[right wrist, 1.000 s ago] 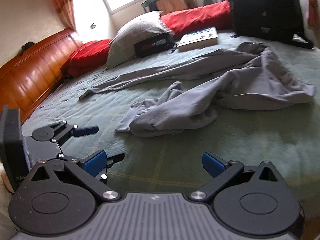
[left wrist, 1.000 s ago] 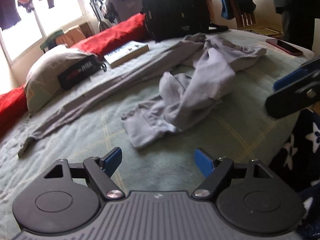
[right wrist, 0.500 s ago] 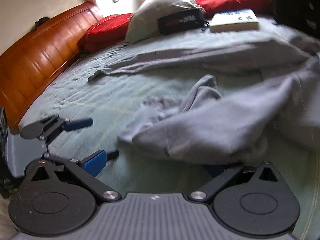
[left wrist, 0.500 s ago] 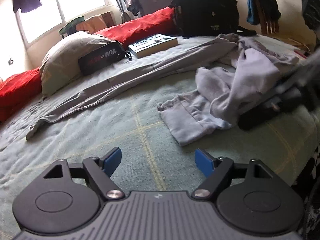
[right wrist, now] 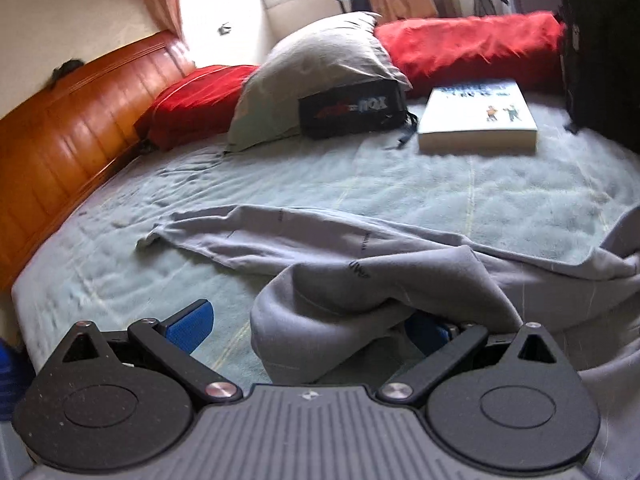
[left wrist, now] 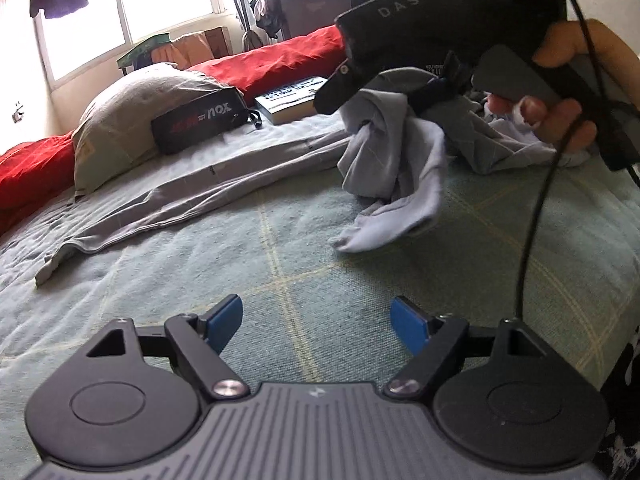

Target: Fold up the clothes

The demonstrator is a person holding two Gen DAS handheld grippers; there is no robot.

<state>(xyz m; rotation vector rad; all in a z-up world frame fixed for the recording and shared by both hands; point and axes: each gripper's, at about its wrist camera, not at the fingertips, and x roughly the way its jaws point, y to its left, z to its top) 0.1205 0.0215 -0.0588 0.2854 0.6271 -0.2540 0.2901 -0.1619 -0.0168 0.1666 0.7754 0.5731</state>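
Bed (left wrist: 320, 280) with one grey garment (right wrist: 360, 288), left jaws spread empty, right jaws spread around its fold.

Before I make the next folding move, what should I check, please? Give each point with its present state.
1. Left gripper open and empty: ok.
2. Right gripper shut on the grey garment: not ok; the jaws stand wide and the cloth only drapes over one finger.
3. Garment lying flat: not ok, it is bunched.
4. Book and black pouch apart from the garment: ok.
5. Cable free of the cloth: cannot tell.
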